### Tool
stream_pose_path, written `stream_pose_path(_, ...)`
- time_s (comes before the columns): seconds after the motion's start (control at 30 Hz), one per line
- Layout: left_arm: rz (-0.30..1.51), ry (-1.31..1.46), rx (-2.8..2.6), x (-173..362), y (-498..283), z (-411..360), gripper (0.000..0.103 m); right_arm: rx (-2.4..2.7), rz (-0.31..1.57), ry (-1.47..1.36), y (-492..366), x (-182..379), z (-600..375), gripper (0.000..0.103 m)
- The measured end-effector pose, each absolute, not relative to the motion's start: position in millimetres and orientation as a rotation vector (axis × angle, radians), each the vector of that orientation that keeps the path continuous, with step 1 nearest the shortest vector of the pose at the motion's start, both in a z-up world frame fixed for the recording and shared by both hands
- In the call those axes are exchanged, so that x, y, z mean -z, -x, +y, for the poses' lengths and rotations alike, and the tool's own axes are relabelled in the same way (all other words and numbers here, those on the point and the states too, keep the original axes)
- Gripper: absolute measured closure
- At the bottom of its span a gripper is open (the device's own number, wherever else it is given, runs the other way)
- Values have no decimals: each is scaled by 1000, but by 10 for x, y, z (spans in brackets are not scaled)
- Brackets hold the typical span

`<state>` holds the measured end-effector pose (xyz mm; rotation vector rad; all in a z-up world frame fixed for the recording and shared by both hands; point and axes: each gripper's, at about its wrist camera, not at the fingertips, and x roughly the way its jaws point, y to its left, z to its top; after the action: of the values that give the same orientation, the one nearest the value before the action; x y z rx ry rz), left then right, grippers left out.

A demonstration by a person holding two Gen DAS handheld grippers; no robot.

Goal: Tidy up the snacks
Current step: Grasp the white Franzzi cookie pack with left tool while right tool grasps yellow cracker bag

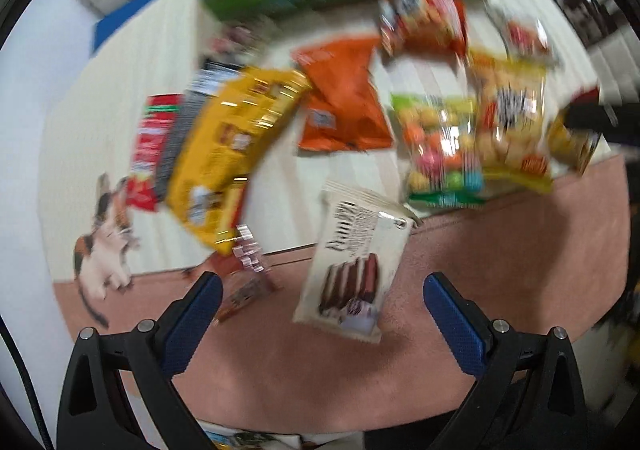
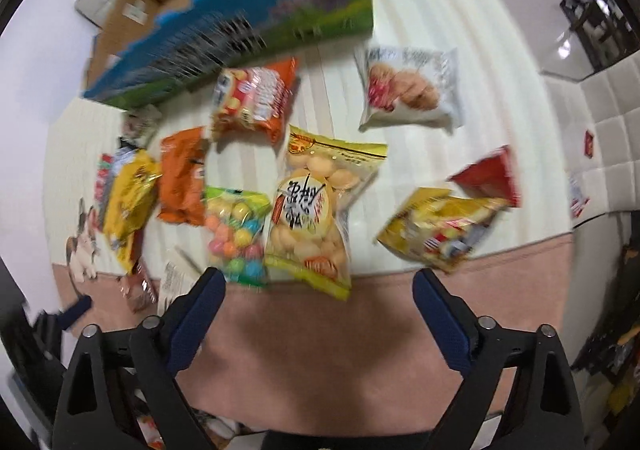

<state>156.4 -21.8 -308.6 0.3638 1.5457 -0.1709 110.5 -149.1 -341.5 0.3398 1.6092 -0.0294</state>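
Note:
Both views are motion-blurred. Several snack packs lie on a cream mat with a pink border. In the left wrist view my left gripper [image 1: 322, 284] is open and empty, just above a white chocolate-wafer pack [image 1: 354, 266]. Beyond lie a yellow bag [image 1: 232, 153], an orange bag [image 1: 344, 97] and a colourful candy bag [image 1: 440, 149]. In the right wrist view my right gripper [image 2: 318, 280] is open and empty, just short of a rice-cracker bag [image 2: 316, 209] and the candy bag [image 2: 236, 234]. A yellow bag [image 2: 440, 230] lies to the right.
An open cardboard box [image 2: 248, 17] with blue and green printed sides stands at the far edge of the mat. A white bread pack [image 2: 412, 89] and a red pack [image 2: 490, 175] lie at right. A cat picture [image 1: 106, 242] is at the mat's left edge. The left gripper's finger [image 2: 74, 312] shows at lower left.

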Motion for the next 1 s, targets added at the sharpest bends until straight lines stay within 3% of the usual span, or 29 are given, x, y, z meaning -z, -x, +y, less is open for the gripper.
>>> stream_pose_path(0.13,1592,-398,200,3414,-1588,-324,0,58,1678,-454,-1256,3830,-1466,22)
stream_pose_path(0.27,1615,-389,204,3592,-1605,-346,2,109,1696,-467,-1394,4074,-1378,25)
stream_pose_path(0.4,1639,-360,188,3719,-1630,-296,16,148,1735,-398,-1457,4207,-1310,39)
stream_pose_path(0.5,1659,-308,167,3784,-1678,-203,35,106,1751,-341,-1406,4210,-1285,46)
stream_pose_path(0.57,1672,-246,145,3804,-1704,-106,38,75,1787,-288,-1328,4219,-1299,49)
stream_pose_path(0.83,1740,74,55,3790,-1771,407,39,-26,1825,-127,-917,4207,-1228,49)
stream_pose_path(1.0,1753,118,58,3854,-1704,579,39,-3,1820,-203,-715,4248,-1248,40)
